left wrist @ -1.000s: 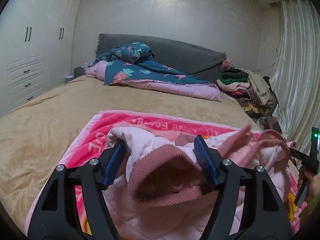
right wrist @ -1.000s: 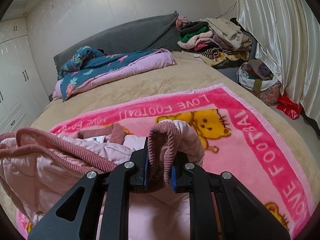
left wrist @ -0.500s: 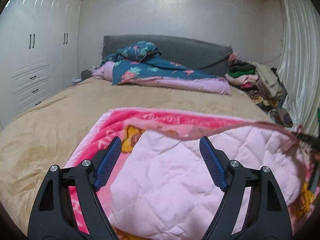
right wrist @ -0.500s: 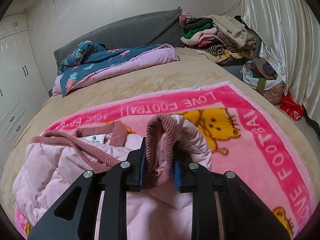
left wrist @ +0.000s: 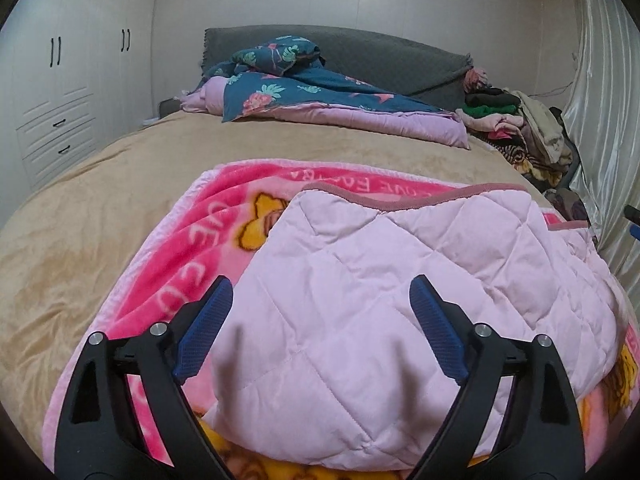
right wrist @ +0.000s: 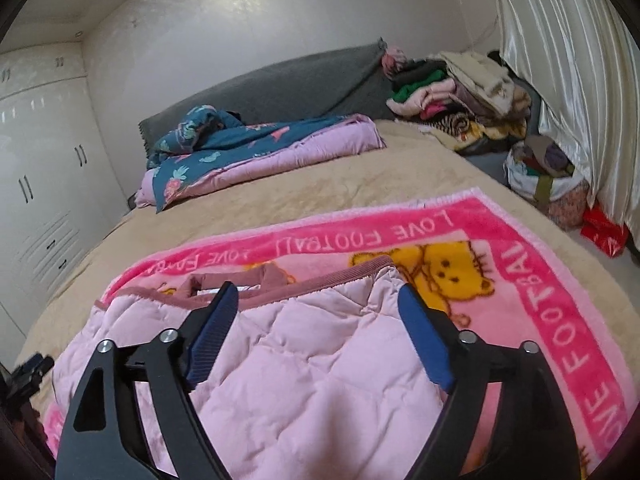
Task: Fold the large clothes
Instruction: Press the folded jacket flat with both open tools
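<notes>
A pale pink quilted jacket [left wrist: 380,280] with dusty-rose ribbed trim lies folded on a bright pink teddy-bear blanket [left wrist: 192,240] spread over the bed. My left gripper [left wrist: 320,292] hovers just above the jacket's near part, its jaws opening wide, nothing pressed between the blue pads. In the right wrist view the same jacket [right wrist: 312,360] lies flat on the blanket [right wrist: 540,320], with its rose collar towards the far side. My right gripper [right wrist: 316,300] stands over the jacket's far hem, jaws opening, pads clear of the cloth.
The tan bedspread [left wrist: 100,208] reaches a grey headboard [left wrist: 380,56], with a teal floral quilt [left wrist: 312,92] heaped there. Piled clothes [right wrist: 452,96] and a full bag [right wrist: 548,184] sit by the curtain at right. White wardrobes [left wrist: 60,80] line the left wall.
Both grippers let go of the jacket's rose cuffs and opened wide. The jacket dropped flat onto the blanket. The left gripper sank closer to the jacket.
</notes>
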`<state>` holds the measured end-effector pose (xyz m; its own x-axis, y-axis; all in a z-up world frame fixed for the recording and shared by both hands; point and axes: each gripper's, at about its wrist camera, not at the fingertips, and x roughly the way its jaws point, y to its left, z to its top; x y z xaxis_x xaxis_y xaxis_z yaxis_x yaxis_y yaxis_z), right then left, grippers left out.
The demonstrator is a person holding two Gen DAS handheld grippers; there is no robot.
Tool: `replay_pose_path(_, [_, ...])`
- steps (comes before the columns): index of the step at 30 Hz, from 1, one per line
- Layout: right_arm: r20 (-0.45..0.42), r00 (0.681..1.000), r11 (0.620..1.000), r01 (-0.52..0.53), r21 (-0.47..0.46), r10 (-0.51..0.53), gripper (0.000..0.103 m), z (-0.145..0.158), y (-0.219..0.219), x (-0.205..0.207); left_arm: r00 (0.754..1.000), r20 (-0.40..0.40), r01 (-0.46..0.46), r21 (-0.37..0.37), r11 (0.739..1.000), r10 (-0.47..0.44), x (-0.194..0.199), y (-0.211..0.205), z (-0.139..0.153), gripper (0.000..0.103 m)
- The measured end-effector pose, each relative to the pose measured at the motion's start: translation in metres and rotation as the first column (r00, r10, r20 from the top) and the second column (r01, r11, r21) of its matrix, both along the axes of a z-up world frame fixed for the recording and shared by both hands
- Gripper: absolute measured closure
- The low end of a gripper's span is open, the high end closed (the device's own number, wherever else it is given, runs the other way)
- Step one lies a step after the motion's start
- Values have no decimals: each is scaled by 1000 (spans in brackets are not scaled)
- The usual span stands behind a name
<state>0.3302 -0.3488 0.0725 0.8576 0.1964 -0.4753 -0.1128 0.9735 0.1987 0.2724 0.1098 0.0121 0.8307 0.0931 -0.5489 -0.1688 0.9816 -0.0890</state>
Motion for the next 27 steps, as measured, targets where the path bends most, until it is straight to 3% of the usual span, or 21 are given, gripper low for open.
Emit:
replay_pose_path(10, [6,1000,996,2,-93,-1,9,-15,-12,-58,1000,-26,-6,0,1000,6,-1,4,0,10])
replay_pose_path(18, [-85,996,987,-6,-160,-8,6,-61,-19,-82,995,-99,-4,-61,998,-2,-4,29,-25,10])
replay_pose_path(20, [-138,990,990,-10,-138,-9,6,-79,-26,-83,985,-171,-38,-100,994,21,-2,43,-39,10])
replay_pose_path(22, [-172,985,990,-7,-138,-17,6,-92,-30,-81,985,-175,-36,-175,984,5,-3,52,-47,10])
replay_pose_path(23, [-189,982,991,-8,-136,-18,6,-100,-32,-80,985,-173,-29,-235,971,-12,-4,57,-51,10])
replay_pose_path(27, [-222,975,993,-29,-113,3,6,-119,-35,-76,980,-176,25,-365,931,-95,-3,61,-70,9])
